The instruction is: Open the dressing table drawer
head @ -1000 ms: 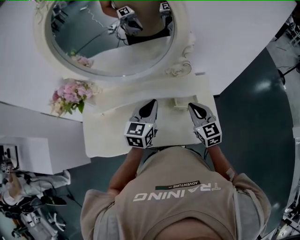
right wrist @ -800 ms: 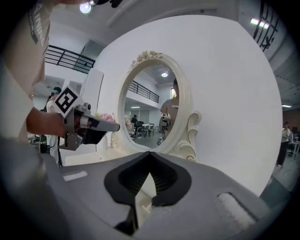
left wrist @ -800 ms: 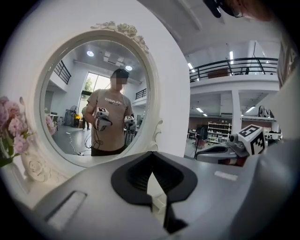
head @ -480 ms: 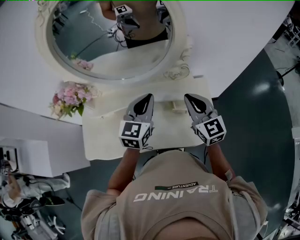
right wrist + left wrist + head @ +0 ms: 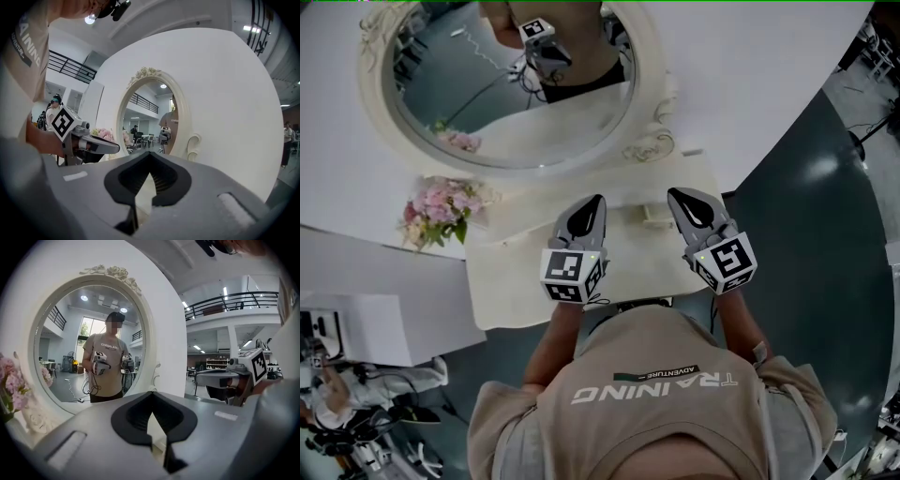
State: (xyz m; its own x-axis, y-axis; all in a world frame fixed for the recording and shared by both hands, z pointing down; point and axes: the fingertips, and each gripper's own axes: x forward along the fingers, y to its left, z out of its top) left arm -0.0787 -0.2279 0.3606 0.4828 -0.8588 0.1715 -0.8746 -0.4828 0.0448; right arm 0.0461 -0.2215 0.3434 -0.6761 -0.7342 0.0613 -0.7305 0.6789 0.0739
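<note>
Left gripper (image 5: pixel 592 208) and right gripper (image 5: pixel 682 199) side by side above the dressing table's cream top (image 5: pixel 511 272), each aimed level at the oval mirror (image 5: pixel 506 84), jaws of each pressed together on nothing. No drawer front in any view. Presumably tucked under the top's near edge, below the jaws and back toward the person's chest, long axis running left to right across both grippers. Open or closed: impossible to tell. Neither gripper clearly nearer. Pink flowers (image 5: pixel 439 204) off to the left.
</note>
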